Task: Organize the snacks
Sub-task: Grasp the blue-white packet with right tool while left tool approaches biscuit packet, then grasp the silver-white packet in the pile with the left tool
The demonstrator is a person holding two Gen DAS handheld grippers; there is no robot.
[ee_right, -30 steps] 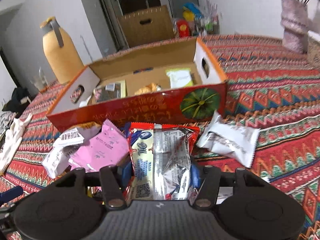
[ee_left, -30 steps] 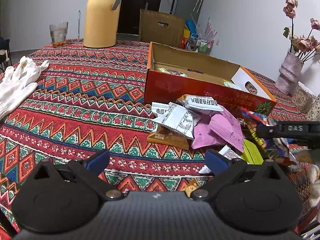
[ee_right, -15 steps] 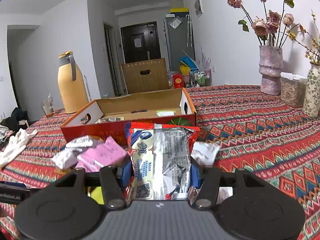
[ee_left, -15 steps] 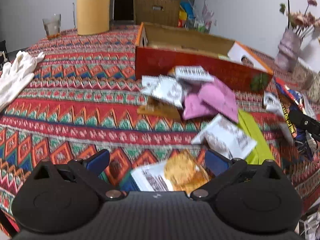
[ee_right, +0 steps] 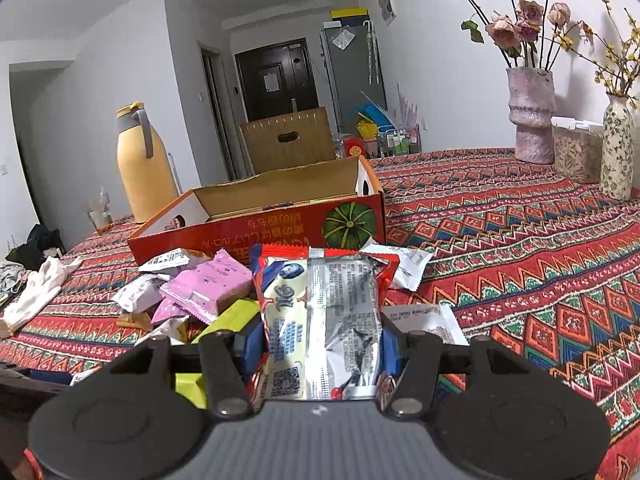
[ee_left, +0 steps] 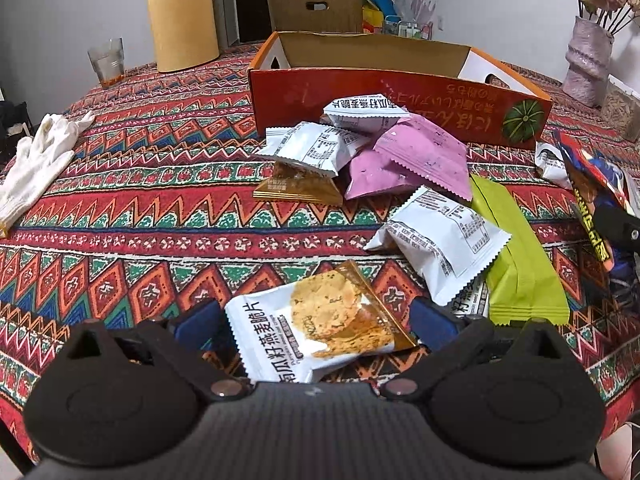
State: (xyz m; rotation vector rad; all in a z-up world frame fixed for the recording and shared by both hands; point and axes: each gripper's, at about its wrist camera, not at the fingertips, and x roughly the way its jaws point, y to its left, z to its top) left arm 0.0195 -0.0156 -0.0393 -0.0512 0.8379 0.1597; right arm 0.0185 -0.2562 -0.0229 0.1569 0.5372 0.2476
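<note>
the open red-and-orange cardboard box with a printed green pumpkin stood on the patterned red woven tablecloth, and it served as the landmark. just in front of the box lay a loose heap of small sealed snack packets, white, pink, gold and lime green, overlapping one another. the right gripper was closed on a red-edged silver foil snack packet, pinched across its lower part and held upright in the air in front of the box's near wall. the left gripper stood wide, its blue pads on either side of a white-and-gold oat crisp packet lying nearer than the heap, farther from the box; whether the pads touched it could not be told. these packets looked light, thin and crinkly, with slick film that might slide and brittle contents that could crack under a hard squeeze. a grip across the flat middle, or on a crimped end seam, seemed safest. a pair of white cotton gloves lay well left of the box.
</note>
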